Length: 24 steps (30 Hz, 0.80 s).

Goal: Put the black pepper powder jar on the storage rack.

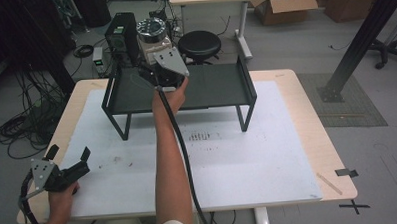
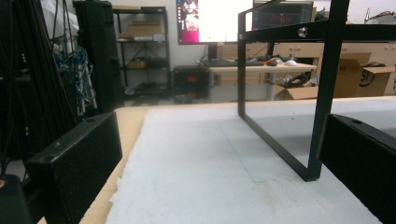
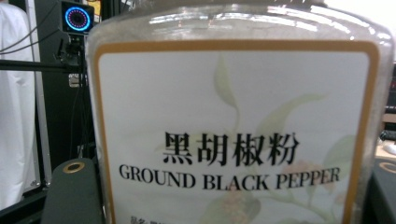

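Pepper jar (image 3: 233,126) clamped in my right gripper (image 1: 157,63), carrying over black rack (image 1: 210,86); next, set down level on shelf. Left gripper (image 1: 68,159) idle, jaws apart.

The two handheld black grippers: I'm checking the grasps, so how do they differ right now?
The right gripper is shut on the clear jar of ground black pepper with a white label; the left gripper stands open, holding nothing. The right gripper is raised over the black metal shelf rack; the left gripper sits low near the table's near left corner. Both carry a grey plate and trail a cable.

Orange-bordered white pepper jar (image 3: 233,121) label
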{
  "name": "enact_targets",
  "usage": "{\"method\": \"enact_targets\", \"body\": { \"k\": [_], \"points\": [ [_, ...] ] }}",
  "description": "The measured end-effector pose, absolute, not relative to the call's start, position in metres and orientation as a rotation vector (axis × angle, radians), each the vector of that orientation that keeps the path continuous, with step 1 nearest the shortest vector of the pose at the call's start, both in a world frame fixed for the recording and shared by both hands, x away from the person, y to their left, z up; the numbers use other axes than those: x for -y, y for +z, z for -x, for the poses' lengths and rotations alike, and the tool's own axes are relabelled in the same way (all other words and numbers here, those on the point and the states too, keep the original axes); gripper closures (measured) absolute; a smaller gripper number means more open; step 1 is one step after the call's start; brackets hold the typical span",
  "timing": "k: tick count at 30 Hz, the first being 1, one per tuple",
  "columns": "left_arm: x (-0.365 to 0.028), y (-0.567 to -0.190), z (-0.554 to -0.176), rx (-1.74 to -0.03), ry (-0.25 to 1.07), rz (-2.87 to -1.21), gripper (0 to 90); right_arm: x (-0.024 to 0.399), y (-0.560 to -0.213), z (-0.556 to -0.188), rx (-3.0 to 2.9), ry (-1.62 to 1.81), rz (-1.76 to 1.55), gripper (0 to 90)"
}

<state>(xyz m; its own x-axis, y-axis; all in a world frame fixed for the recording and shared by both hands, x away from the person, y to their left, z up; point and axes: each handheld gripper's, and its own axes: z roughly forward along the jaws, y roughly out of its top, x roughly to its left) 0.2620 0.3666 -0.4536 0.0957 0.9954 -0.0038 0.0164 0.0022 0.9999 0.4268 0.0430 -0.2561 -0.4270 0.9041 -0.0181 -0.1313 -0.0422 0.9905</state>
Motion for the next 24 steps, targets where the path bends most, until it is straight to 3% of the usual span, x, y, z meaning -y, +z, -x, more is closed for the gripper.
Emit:
{"method": "enact_targets", "body": {
  "k": [12,24],
  "points": [
    [-0.367,-0.454,-0.262,-1.150,1.128,-1.263,0.5,-0.069,-0.281,-0.470,-1.444,1.550,-0.935,25.2],
    [-0.366,-0.454,-0.262,-1.152,1.130,-1.269,0.5,-0.076,-0.296,-0.480,-1.495,1.537,-0.978,25.0]
  ]
}}
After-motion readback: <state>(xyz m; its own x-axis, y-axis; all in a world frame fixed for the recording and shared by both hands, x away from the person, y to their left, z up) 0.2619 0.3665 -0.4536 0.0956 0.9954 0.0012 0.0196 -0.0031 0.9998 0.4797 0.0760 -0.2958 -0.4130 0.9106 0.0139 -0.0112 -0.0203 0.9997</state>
